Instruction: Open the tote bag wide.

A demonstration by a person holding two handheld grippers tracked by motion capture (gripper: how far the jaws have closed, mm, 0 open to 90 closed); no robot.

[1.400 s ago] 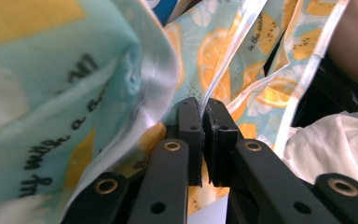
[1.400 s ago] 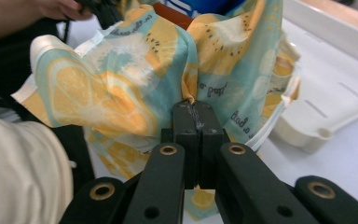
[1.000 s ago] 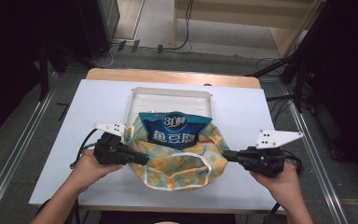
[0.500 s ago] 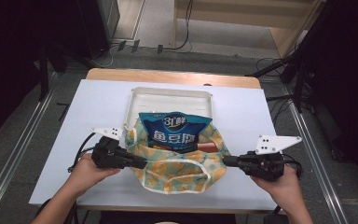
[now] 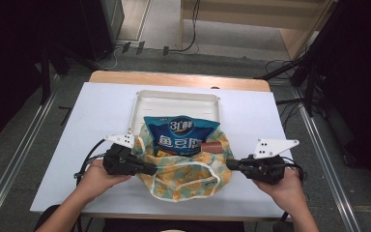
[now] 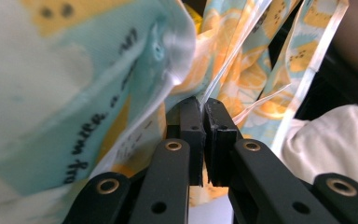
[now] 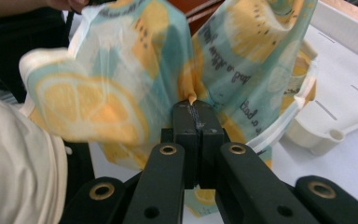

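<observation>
step: holding lemon-print bag [image 5: 183,176] open on bench [image 5: 96,116], blue snack packet [image 5: 179,135] inside | left hand-held gripper [image 5: 150,169] pinching bag rim | right hand-held gripper [image 5: 231,164] pinching opposite rim | next, likely: lift evenly, keeping both pinches

The left tool [image 6: 204,109] is pinching a fold of the lemon-print plastic bag [image 6: 79,79] between its two black jaws, which are standing pressed nearly together with the film running up from between them. The bag's teal and orange wall, printed with dark lettering, is bulging at the upper left. A pale-edged strip of the bag [image 6: 307,74] is hanging at the right. A cream-coloured garment [image 6: 335,140] is showing at the lower right, beyond the tool.
</observation>
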